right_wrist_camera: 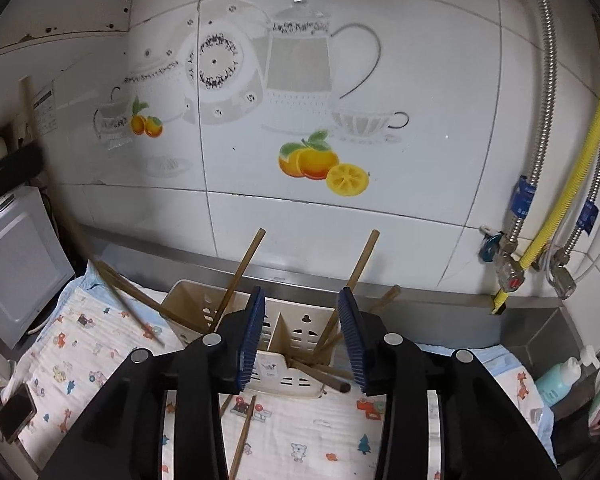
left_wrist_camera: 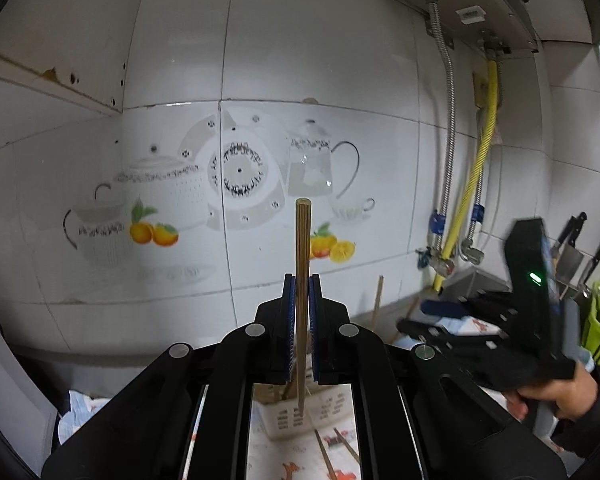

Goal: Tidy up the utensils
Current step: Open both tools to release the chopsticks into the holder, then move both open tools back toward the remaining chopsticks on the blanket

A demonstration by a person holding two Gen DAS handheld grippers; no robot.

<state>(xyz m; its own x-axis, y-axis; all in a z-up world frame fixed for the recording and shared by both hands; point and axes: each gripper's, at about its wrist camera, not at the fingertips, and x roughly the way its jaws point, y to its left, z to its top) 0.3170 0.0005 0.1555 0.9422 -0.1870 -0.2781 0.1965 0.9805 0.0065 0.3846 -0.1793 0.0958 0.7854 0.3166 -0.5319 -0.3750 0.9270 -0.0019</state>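
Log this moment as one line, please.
left gripper: shut on upright wooden chopstick | right gripper: open, empty, over beige plastic utensil holder | chopsticks remain on patterned cloth

**Tight around the holder, open above it**

In the right wrist view the cream utensil holder (right_wrist_camera: 296, 344) fills the lower centre, and chopsticks (right_wrist_camera: 242, 272) lean out of it toward the upper left and upper right, crossing the air over its compartments. The tiled wall (right_wrist_camera: 340, 80) closes the whole upper frame just behind it. A microwave (right_wrist_camera: 16, 264) blocks the left edge; pipes and valves (right_wrist_camera: 512, 268) crowd the right edge. Loose chopsticks (right_wrist_camera: 242, 440) lie on the printed cloth (right_wrist_camera: 84, 360) at lower centre, while its lower-left stretch is bare. In the left wrist view, the right gripper (left_wrist_camera: 448, 316) occupies the lower right.
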